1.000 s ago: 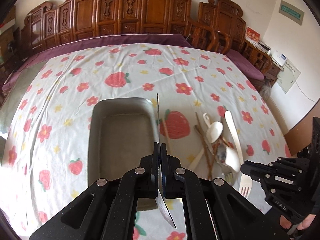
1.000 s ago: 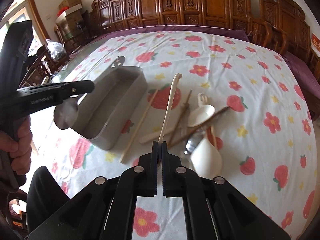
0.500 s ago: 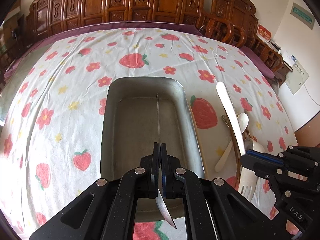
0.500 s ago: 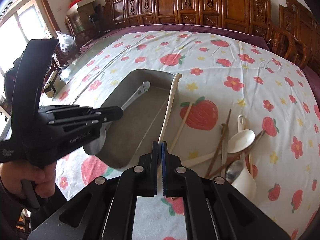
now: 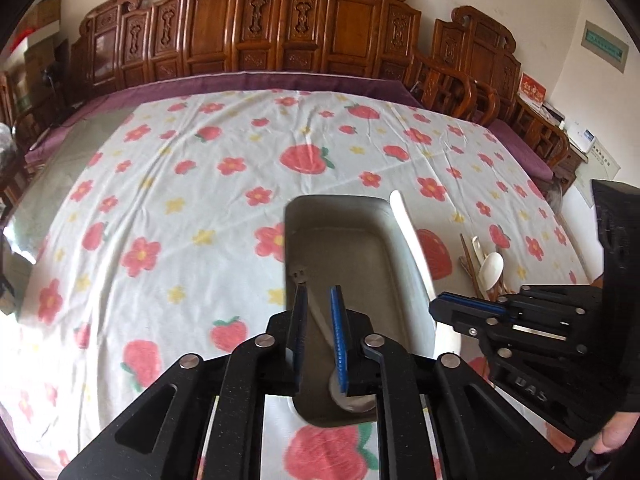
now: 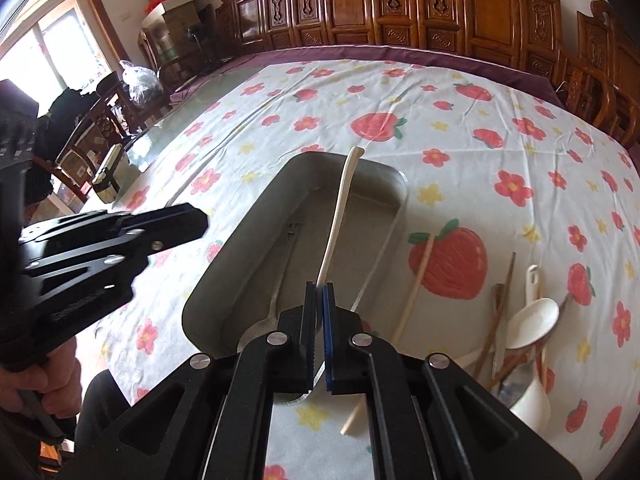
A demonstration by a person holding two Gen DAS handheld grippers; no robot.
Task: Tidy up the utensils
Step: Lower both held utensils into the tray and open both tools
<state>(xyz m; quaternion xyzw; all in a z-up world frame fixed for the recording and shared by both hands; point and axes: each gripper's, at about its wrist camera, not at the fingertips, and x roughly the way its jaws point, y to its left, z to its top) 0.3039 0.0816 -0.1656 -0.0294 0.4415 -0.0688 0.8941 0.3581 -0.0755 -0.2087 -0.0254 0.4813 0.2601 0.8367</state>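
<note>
So the biggest thing here is the long table (image 5: 160, 208) under a white cloth printed with red strawberries and flowers, with a row of carved dark-wood chairs (image 5: 280, 32) along its far edge and a purple cloth edge showing past the white one.

Right ahead of both sets of fingers sits the grey rectangular metal tray (image 6: 248, 240), deep with rounded corners. Inside it, below the left gripper (image 5: 318, 322), lies a shiny steel spoon (image 6: 280, 280), bowl toward the near end and its handle tip with a little cut-out pointing away. The left fingers are opening over it, and the spoon looks free of the pads, down on the tray floor between them.

The right gripper (image 6: 319, 316) is clamped tight on the near end of a long cream plastic spoon handle (image 6: 340, 216), which sticks out ahead of the fingers and hangs over the tray's right half, tip near the far wall.

To the right of the right fingers, on the table, is the leftover pile: a white plastic soup spoon (image 6: 534, 320), some dark brown chopsticks (image 6: 502, 304) crossed under it, and a white scoop-like piece that's partly cut off. A pale wooden chopstick (image 6: 416, 284) lies alone between the tray and that pile, just beside the tray's right wall.

Off to the left there's a bright window (image 6: 44, 52) and stacked cardboard boxes (image 6: 172, 0).
</note>
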